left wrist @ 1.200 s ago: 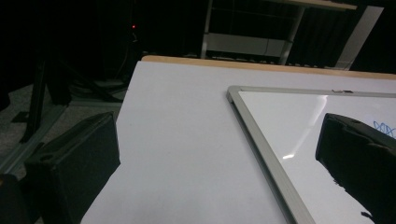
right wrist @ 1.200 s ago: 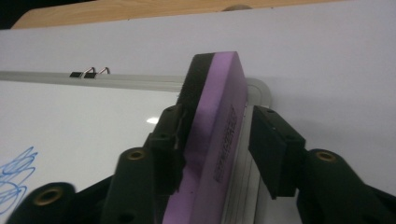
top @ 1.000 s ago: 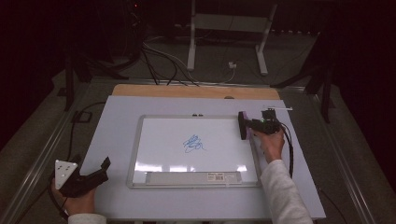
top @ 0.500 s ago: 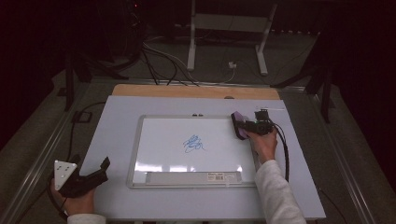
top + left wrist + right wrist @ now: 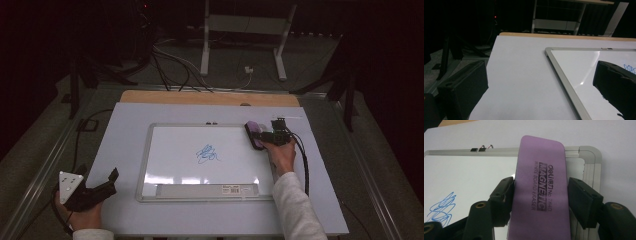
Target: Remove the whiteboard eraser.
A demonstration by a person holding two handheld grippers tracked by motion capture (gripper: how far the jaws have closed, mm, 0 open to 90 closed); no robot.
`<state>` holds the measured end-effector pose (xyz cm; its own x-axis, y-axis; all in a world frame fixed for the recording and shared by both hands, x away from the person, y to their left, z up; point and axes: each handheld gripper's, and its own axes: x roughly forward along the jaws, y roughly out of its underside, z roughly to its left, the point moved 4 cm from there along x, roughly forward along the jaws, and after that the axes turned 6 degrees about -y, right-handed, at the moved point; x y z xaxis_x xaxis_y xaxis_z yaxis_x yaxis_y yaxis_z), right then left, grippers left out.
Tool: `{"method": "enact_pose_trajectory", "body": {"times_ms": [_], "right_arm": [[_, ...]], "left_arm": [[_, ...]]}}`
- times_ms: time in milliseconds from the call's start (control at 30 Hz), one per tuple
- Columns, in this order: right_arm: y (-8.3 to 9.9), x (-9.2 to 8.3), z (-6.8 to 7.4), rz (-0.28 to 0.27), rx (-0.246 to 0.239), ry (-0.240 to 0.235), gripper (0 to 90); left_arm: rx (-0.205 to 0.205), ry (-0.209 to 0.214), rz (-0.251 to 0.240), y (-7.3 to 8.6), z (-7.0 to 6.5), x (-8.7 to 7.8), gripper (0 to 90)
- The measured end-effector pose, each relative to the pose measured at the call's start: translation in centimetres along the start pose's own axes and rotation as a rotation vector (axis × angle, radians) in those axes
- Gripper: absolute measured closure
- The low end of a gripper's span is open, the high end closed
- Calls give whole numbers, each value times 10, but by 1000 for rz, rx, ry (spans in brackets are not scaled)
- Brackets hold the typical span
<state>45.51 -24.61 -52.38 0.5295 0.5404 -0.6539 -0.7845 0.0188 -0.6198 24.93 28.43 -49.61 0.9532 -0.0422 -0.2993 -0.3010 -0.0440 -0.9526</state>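
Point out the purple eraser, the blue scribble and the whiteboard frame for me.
purple eraser (image 5: 541,192), right gripper view, on its printed top face.
blue scribble (image 5: 207,154), high view, on the middle of the ink marks.
whiteboard frame (image 5: 561,72), left gripper view, on the frame's near side rail.

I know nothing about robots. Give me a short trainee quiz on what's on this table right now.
1. What colour is the scribble on the whiteboard?
2. True or false: the purple eraser lies on the scribble.
3. Which gripper has the eraser between its jaws? A: left gripper. B: right gripper.

Key: 1 blue. 2 false, it sits at the board's corner. 3 B; its jaws have just been opening, with one pad off the eraser.
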Motion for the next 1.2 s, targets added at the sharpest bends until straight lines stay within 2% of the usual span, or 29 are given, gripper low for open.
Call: {"method": "enact_pose_trajectory", "body": {"times_ms": [300,500,833,1200], "right_arm": [[1,4,1,11,2,-4,400],[1,4,0,-1,3,-9,406],[-2,0,9,-37,-31,-11,408],[-8,-6,18,-40,-72,-29,408]], "left_arm": [[3,0,-1,0,0,0,9],[4,1,4,1,0,2,9],[17,10,6,1,-1,4,9],[20,3,14,2,0,3,9]]}}
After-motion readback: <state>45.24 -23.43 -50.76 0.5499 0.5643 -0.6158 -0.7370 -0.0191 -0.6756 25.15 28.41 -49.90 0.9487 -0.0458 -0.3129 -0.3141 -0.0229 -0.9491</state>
